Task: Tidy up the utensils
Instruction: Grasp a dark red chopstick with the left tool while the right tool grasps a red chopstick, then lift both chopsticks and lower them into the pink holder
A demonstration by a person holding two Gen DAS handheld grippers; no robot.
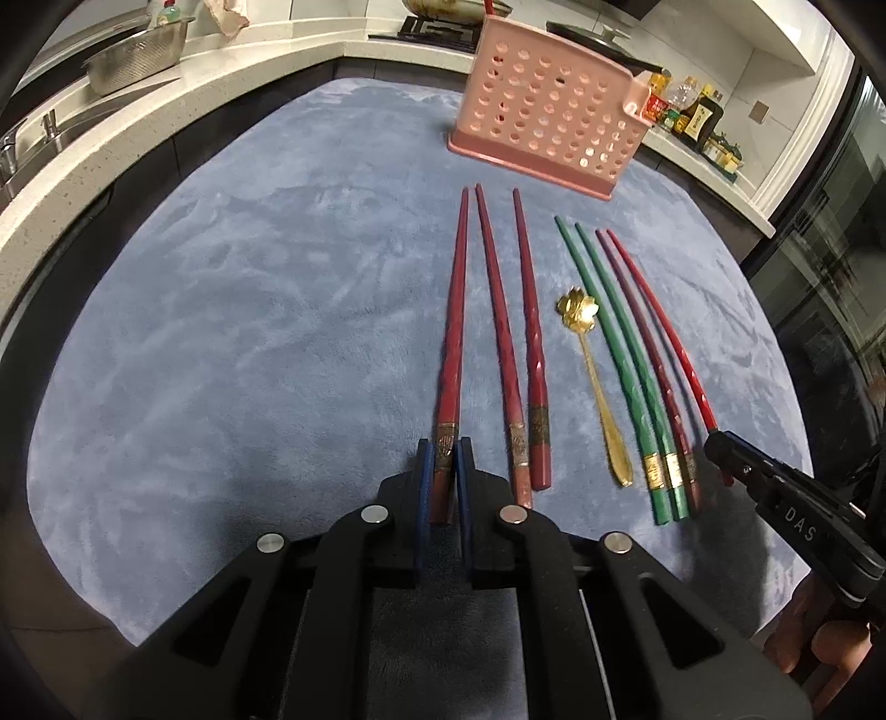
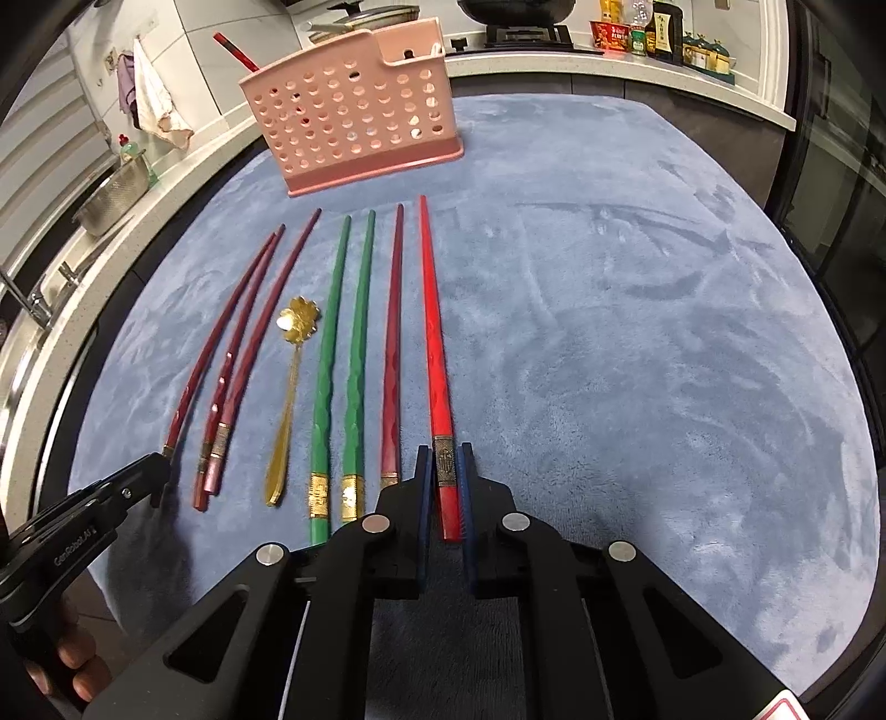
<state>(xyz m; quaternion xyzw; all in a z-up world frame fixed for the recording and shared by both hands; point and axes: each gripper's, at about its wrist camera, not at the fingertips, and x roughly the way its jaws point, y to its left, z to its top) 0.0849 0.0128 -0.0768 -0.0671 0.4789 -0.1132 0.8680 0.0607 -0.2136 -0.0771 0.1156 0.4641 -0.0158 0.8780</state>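
Observation:
Several chopsticks lie in a row on a blue cloth (image 1: 249,332), tips toward a pink perforated holder (image 1: 548,127), which also shows in the right wrist view (image 2: 354,122). My left gripper (image 1: 443,448) is shut on the leftmost dark red chopstick (image 1: 457,310) at its banded end. My right gripper (image 2: 444,451) is shut on the bright red chopstick (image 2: 432,310) at the row's right end. Two more dark red chopsticks (image 1: 520,332), a gold flower spoon (image 1: 587,360), two green chopsticks (image 1: 614,354) and a maroon one (image 2: 393,332) lie between. A red stick (image 2: 235,51) stands in the holder.
White counters ring the cloth. A steel colander (image 1: 138,52) and a tap (image 1: 11,155) are at the left, a stove (image 1: 437,30) behind the holder, bottles and jars (image 1: 692,113) at the back right. A dark glass door (image 1: 830,277) is on the right.

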